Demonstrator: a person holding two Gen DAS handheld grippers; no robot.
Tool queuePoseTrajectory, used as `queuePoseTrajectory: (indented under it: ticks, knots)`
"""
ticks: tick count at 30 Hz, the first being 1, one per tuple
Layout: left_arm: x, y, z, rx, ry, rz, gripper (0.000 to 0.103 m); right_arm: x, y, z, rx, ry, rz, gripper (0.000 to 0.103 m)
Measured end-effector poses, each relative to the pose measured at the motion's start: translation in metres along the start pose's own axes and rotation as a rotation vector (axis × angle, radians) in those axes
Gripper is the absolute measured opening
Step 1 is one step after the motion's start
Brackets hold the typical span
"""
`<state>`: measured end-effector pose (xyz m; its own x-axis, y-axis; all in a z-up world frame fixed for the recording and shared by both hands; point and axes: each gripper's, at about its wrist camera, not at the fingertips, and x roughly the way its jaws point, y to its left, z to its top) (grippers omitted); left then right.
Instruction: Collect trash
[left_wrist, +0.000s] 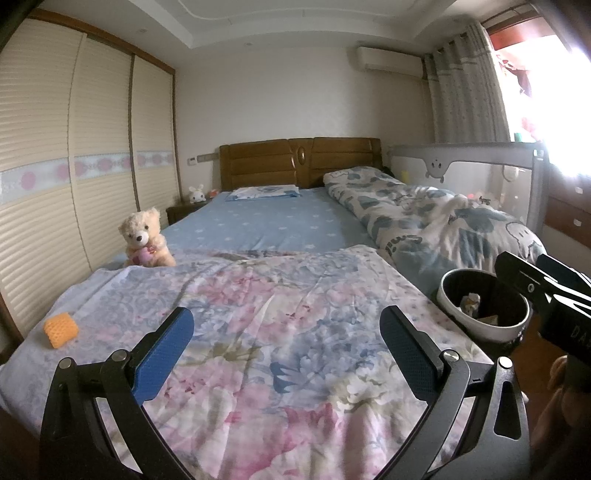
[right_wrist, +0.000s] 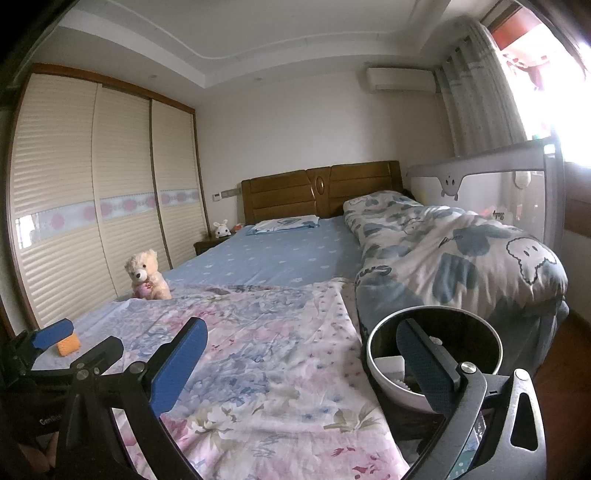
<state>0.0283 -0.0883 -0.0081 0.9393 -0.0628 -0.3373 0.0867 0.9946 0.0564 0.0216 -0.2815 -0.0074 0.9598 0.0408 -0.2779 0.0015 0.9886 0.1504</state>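
1. My left gripper (left_wrist: 286, 354): blue-padded fingers spread wide, nothing between them, hovering over the floral quilt (left_wrist: 258, 332) at the foot of the bed.
2. My right gripper (right_wrist: 301, 363): fingers likewise wide and empty; its right finger stands in front of the trash bin (right_wrist: 380, 373) from its own camera, the left one over the quilt.
3. Trash bin (left_wrist: 448, 312): round, white rim, dark inside, just beside the quilt's right edge; crumpled scraps lie in it.
4. Orange foam piece (left_wrist: 61, 329): the one loose item I see on the quilt, near its left edge, well apart from the bin. From the right wrist camera it sits just beyond the left gripper's fingertip.
5. Teddy bear (left_wrist: 146, 238): sitting upright at the quilt's far left corner.
6. Patterned duvet (left_wrist: 443, 218): bunched along the bed's right side.
7. Blue sheet (left_wrist: 266, 225), then a pillow (left_wrist: 262, 192) against the wooden headboard (left_wrist: 299, 160).
8. Wardrobe (left_wrist: 74, 166): louvred doors, along the left wall.
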Motion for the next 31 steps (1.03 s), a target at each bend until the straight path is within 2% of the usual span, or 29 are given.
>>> queuePoseTrajectory:
  ticks: [26,31]
  knots:
    - [0.000,-0.007,-0.009,0.001,0.015,-0.008,0.103,0.004,0.003,-0.005,0.021,0.024,0.007,0.103]
    - [0.008,0.000,-0.014,-0.018,0.044,-0.011,0.103,0.009,0.002,-0.007,0.028,0.044,0.010,0.103]
